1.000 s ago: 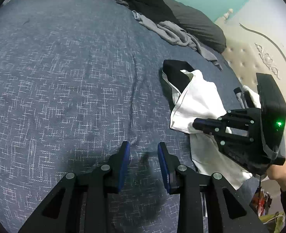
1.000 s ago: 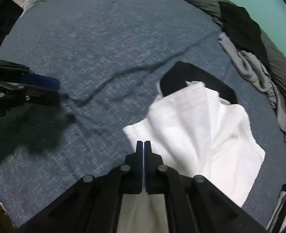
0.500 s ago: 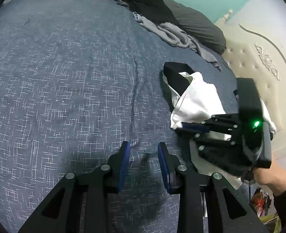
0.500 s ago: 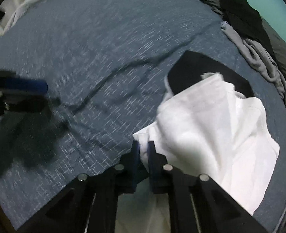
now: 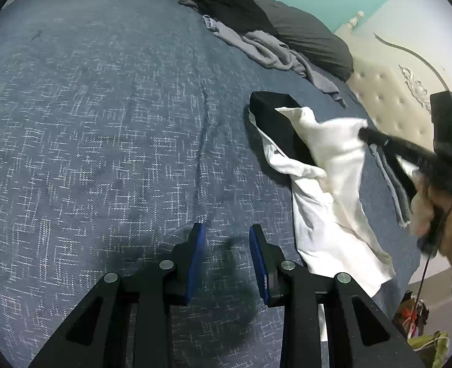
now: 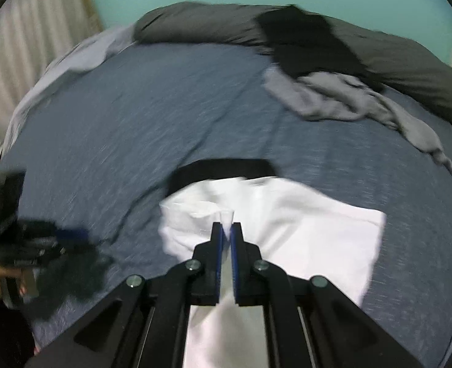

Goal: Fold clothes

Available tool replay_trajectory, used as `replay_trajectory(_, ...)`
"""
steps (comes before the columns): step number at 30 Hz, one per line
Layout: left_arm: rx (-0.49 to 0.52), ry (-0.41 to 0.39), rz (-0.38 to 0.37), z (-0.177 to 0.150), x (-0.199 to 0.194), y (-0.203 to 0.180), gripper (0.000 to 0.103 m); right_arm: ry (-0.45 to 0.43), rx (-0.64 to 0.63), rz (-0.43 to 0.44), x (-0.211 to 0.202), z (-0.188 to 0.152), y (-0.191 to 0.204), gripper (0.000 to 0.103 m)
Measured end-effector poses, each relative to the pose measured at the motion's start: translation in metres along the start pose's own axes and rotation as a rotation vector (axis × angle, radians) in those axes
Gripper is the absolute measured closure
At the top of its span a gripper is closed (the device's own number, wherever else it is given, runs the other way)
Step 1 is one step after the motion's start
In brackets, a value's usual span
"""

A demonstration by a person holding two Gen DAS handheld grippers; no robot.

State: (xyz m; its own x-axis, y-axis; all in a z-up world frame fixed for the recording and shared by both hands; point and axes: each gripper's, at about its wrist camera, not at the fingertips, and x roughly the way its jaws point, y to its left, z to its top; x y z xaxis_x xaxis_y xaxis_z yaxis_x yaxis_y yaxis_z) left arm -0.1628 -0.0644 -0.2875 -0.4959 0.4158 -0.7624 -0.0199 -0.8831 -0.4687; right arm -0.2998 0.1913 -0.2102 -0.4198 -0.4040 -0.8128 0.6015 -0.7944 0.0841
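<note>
While the left gripper (image 5: pixel 226 242) hovered empty, fingers spread, over the bed (image 5: pixel 103 122), the right gripper (image 6: pixel 226 230) pinched the white garment (image 6: pixel 302 214) at 3 o'clock

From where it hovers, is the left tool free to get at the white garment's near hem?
Probably yes. The left tool is open and empty over bare bedspread; the white garment hangs just to its right from the right tool, with nothing in between.
</note>
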Motion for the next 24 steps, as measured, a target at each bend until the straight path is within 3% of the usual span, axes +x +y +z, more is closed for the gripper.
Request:
replay_trajectory(10,0.017,0.014,0.009,-0.002,0.006,-0.006,0.071,-0.010,0.152,-0.133,0.000,-0.006,-0.081,0.098)
replay_trajectory(24,0.053,0.026,0.012,0.001,0.014,-0.010,0.071,0.080,0.197,-0.195,0.054,-0.003,-0.136,0.098)
